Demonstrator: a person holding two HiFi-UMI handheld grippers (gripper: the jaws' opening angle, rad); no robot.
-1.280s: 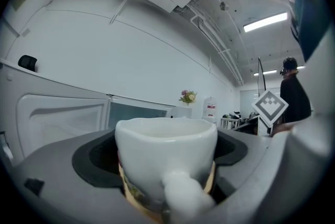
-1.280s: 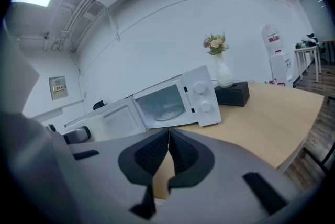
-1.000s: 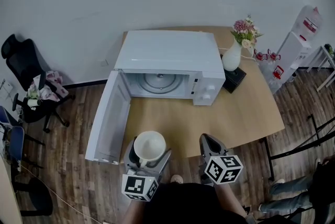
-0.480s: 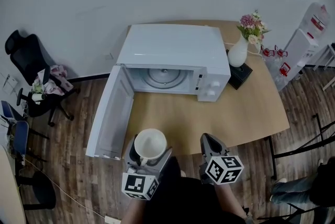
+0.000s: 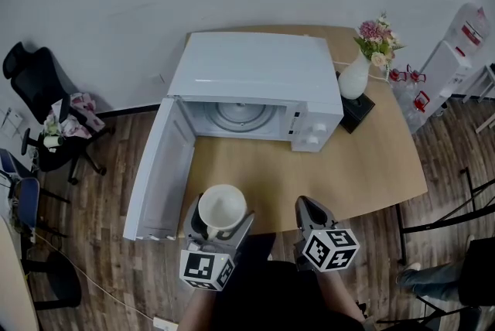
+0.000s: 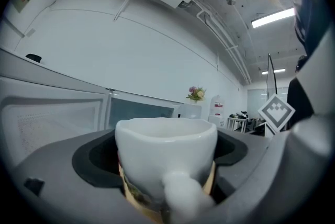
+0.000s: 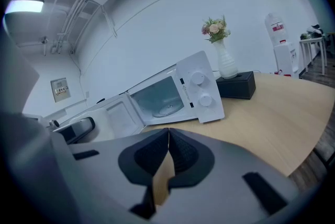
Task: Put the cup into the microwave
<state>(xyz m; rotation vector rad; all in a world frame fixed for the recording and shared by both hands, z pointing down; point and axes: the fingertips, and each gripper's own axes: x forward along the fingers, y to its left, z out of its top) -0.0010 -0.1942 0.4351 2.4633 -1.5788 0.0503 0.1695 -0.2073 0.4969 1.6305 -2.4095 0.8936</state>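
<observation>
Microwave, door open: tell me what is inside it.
Only the round turntable shows inside the microwave, with nothing visible on it. Its roof covers the back of the chamber in the head view. The cup is outside, held in the left tongs.

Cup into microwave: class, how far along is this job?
Done: the microwave has its door open and its turntable bare. In hand: the left gripper is shut on the cup, held short of the microwave. The right gripper is shut, empty. Left: carry the cup inside and set it on the turntable.
</observation>
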